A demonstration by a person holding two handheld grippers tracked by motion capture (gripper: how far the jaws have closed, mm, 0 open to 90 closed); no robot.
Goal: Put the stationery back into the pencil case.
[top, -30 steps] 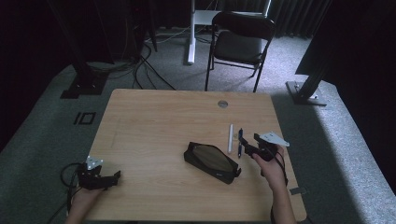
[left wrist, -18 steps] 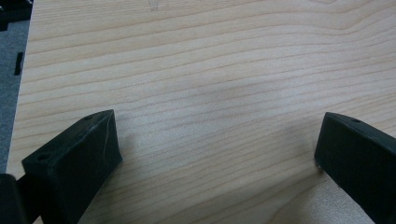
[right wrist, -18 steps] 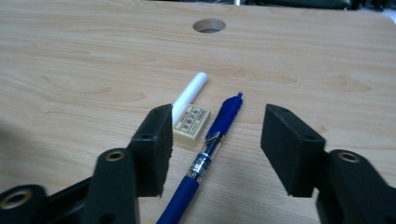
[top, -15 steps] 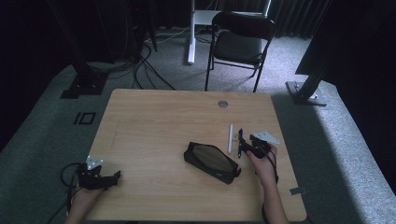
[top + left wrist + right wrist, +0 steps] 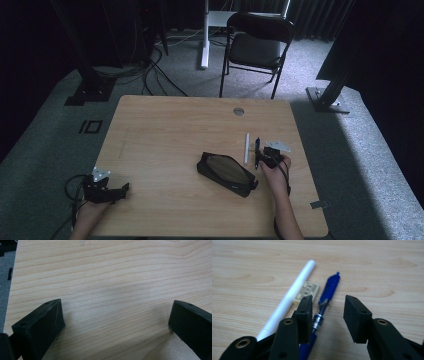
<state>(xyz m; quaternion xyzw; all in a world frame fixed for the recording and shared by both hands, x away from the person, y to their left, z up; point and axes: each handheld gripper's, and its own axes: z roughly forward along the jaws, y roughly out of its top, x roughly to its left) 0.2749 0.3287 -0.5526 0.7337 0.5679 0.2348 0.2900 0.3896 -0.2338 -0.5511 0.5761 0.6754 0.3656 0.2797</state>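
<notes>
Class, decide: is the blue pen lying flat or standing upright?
Lying flat: the blue pen rests lengthwise on the table, beside the white pen.

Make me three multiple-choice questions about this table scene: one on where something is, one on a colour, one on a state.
1. Where does the blue pen lie?
A. between the right gripper's jaws
B. inside the black pouch
C. under the left gripper

2. What colour is the pen beside the blue one?
A. red
B. white
C. green

3. How do the left gripper's jaws stand?
A. shut on a pen
B. shut on the eraser
C. wide apart over bare table

Answers:
1 A, the right gripper view shows the blue pen between its jaws, not yet pinched.
2 B, a white barrel lies alongside.
3 C, only wood shows between them.
</notes>
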